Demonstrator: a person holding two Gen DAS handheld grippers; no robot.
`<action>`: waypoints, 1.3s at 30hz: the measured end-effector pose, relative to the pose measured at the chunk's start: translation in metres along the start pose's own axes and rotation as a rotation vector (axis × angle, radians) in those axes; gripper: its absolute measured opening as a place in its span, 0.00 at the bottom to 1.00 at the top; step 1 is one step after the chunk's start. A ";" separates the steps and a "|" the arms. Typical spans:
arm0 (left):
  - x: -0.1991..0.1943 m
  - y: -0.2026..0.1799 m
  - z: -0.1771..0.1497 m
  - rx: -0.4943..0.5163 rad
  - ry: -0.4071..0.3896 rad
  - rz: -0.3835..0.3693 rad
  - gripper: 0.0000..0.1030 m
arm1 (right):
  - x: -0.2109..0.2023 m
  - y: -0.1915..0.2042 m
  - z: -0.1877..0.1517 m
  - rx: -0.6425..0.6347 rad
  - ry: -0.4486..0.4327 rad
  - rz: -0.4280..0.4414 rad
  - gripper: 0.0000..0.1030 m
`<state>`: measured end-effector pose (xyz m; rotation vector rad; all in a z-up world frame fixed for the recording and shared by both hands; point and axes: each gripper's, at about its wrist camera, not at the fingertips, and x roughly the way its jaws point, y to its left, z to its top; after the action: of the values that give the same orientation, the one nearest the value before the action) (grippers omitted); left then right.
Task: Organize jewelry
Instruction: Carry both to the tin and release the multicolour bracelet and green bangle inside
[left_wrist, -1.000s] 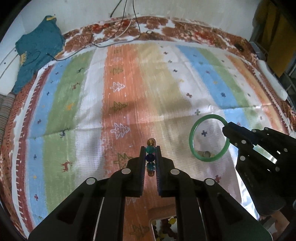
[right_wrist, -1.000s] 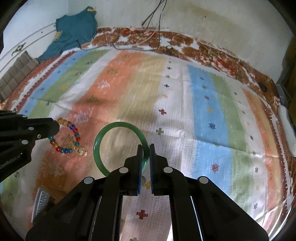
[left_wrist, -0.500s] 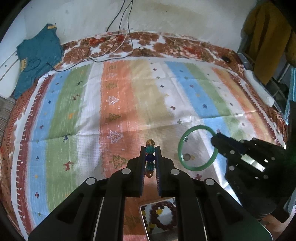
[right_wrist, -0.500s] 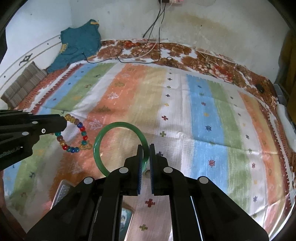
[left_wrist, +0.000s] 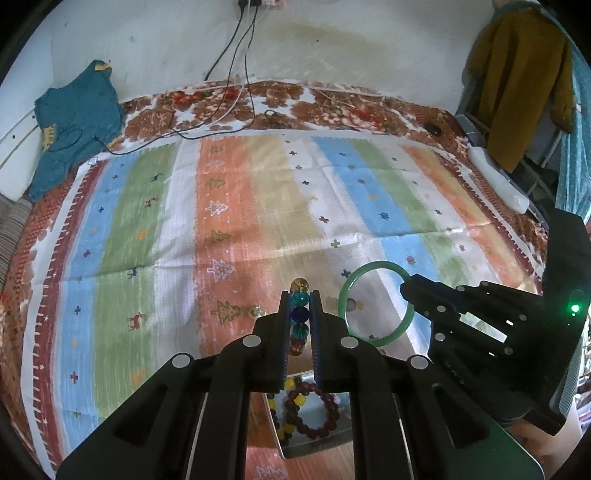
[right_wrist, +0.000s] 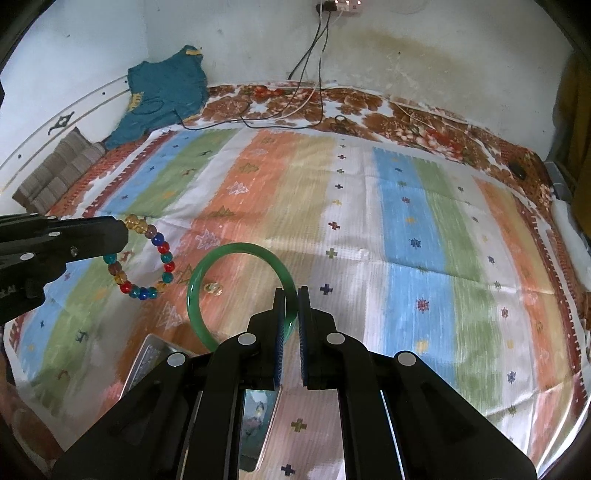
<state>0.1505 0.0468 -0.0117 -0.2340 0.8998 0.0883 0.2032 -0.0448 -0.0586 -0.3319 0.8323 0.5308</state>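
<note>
On my left side, the left gripper (left_wrist: 300, 300) is pinching a bracelet of round multicoloured glass beads (right_wrist: 147, 258). In the left wrist view the beads run in a line straight along the gripper's fingers, an amber one poking out past the tips. From the right wrist view the loop hangs face-on below the tip, off the bed, its plane roughly upright.

Below and between the two grippers sits a shallow shiny metal tray (left_wrist: 317, 448), close to the near edge of the bed. It holds a dark red beaded bracelet (left_wrist: 312, 410) and a string of yellow beads (left_wrist: 282, 417); the black fingers hide part of it.

A small gold-coloured piece (right_wrist: 213, 288) lies on the orange stripe of the striped, patterned bed cover (left_wrist: 258, 184), seen through the ring.

To the right, the right gripper (right_wrist: 291, 295) is pressed onto the rim of a smooth green jade-like bangle (right_wrist: 236, 251). The bangle stands tilted in the air, its open face turned towards the left gripper, just beside the bead loop without touching it.

Well apart, at the far left corner of the bed, lies a crumpled teal garment (left_wrist: 74, 122), and black and white cables (left_wrist: 236, 92) trail down the wall onto the far edge. A mustard-coloured cloth (left_wrist: 524, 81) hangs beyond the right edge.
</note>
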 end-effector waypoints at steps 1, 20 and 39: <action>-0.002 -0.001 -0.001 0.003 -0.002 -0.001 0.09 | -0.002 0.000 -0.001 -0.001 0.000 0.002 0.08; -0.033 -0.019 -0.048 0.049 -0.019 -0.016 0.09 | -0.033 0.015 -0.042 -0.023 0.010 0.021 0.08; -0.006 0.005 -0.050 -0.010 0.088 0.085 0.38 | -0.009 -0.006 -0.042 0.084 0.126 0.040 0.38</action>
<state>0.1077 0.0403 -0.0376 -0.2101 0.9971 0.1629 0.1758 -0.0730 -0.0780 -0.2737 0.9826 0.5144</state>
